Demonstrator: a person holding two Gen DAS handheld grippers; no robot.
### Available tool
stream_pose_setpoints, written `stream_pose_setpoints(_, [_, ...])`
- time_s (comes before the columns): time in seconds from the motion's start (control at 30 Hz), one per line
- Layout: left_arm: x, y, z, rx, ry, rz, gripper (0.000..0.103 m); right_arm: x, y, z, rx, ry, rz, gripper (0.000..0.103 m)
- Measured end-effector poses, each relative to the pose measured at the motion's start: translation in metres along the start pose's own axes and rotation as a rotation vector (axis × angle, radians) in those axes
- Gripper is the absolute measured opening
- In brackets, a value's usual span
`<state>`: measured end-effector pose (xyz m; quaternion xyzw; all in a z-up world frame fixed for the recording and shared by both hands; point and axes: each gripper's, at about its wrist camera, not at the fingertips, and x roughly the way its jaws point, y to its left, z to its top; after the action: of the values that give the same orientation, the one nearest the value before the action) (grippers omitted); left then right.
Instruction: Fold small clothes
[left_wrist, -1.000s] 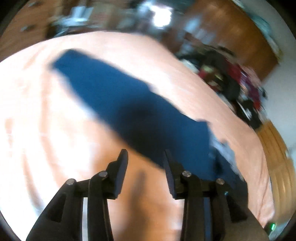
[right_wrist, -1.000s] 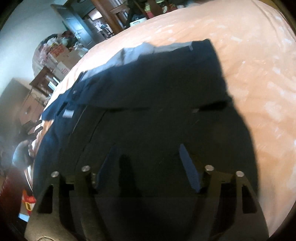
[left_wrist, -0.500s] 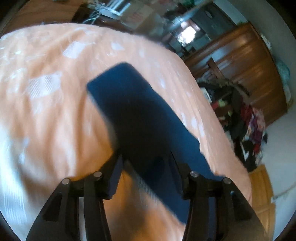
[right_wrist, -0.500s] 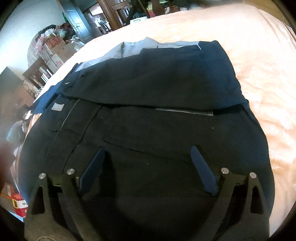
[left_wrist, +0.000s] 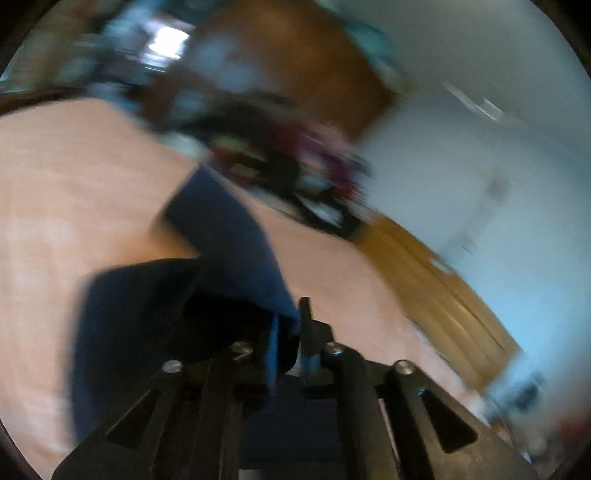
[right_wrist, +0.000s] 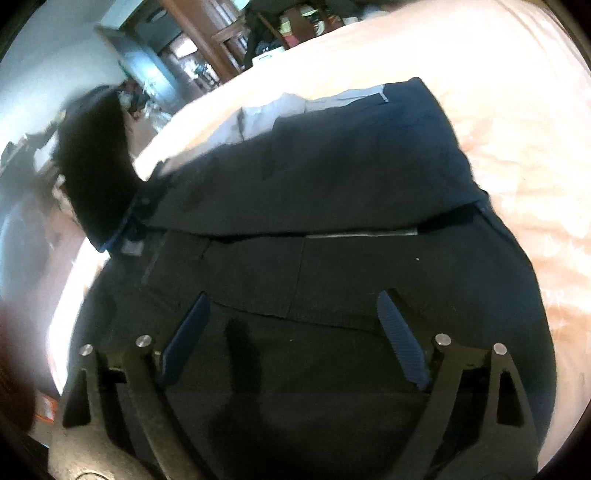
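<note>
The left gripper (left_wrist: 286, 334) is pinching a trouser leg (left_wrist: 229, 236), lifting it to fold over. The right gripper (right_wrist: 291, 332) is hovering spread above the trousers (right_wrist: 332, 184).

A dark navy garment (right_wrist: 332, 258) lies spread on the peach bedspread (right_wrist: 517, 110), one half folded over the other with a pale grey lining showing along its far edge. One end of it (left_wrist: 229, 236) is lifted off the bed, hanging blurred above the bedspread.
</note>
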<state>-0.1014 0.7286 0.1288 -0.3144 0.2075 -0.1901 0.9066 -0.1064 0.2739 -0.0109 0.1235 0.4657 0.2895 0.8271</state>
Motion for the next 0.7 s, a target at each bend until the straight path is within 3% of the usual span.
stream_pose_setpoints(0.03, [0.030,-0.018,-0.019,0.022,0.088,-0.019,0.047,-0.007,-0.002,0.002,0.024,-0.005,0.017,0.090])
stream_pose_setpoints(0.13, [0.059,-0.026,-0.063,0.052,0.217,0.005,0.045,-0.029,-0.005,0.008,0.030,-0.031,0.058,0.090])
stream_pose_setpoints(0.2, [0.051,-0.011,-0.081,0.018,0.240,0.038,0.045,-0.038,-0.007,0.015,0.018,-0.042,0.078,0.090])
stream_pose_setpoints(0.43, [-0.050,0.105,-0.137,-0.193,0.194,0.340,0.046,-0.013,-0.023,0.086,0.020,-0.044,0.167,0.085])
stream_pose_setpoints(0.57, [-0.080,0.149,-0.152,-0.352,0.096,0.280,0.038,0.052,-0.038,0.125,0.112,0.089,0.229,0.062])
stream_pose_setpoints(0.7, [-0.079,0.155,-0.156,-0.346,0.097,0.283,0.037,0.102,-0.040,0.141,0.146,0.193,0.208,0.062])
